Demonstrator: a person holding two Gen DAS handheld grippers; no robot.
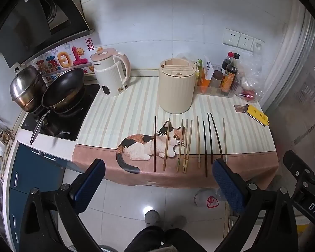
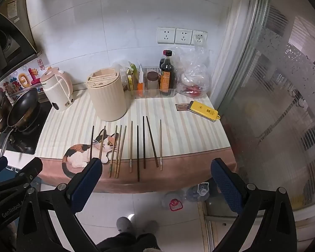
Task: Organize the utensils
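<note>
While both claws hung back over the floor, ten chopsticks [image 1: 187, 145] lay side by side on the worktop [image 1: 115, 113], across the near edge of a striped mat with a calico cat [image 1: 145, 145] printed on it. Some sticks were dark, some pale, and none touched a claw. Just behind them stood a cream ribbed utensil holder [image 1: 176, 86] with slots in its top.

The left claw [image 1: 157, 180] was spread wide, holding nothing; the right claw [image 2: 156, 180] was equally wide and empty. The left tool showed at the edge of the right view, with "GenRobot" written on its body.

Left of the holder stood a pink and cream kettle [image 1: 112, 71], then a frying pan [image 1: 63, 88] and a steel pot [image 1: 26, 86] on a black hob. Right of the holder a clear tray held sauce bottles [image 1: 230, 73], their labels too small to read. A yellow box [image 1: 257, 114] lay near the far right corner. Three wall sockets [image 1: 242, 40] sat on the tiles above.
</note>
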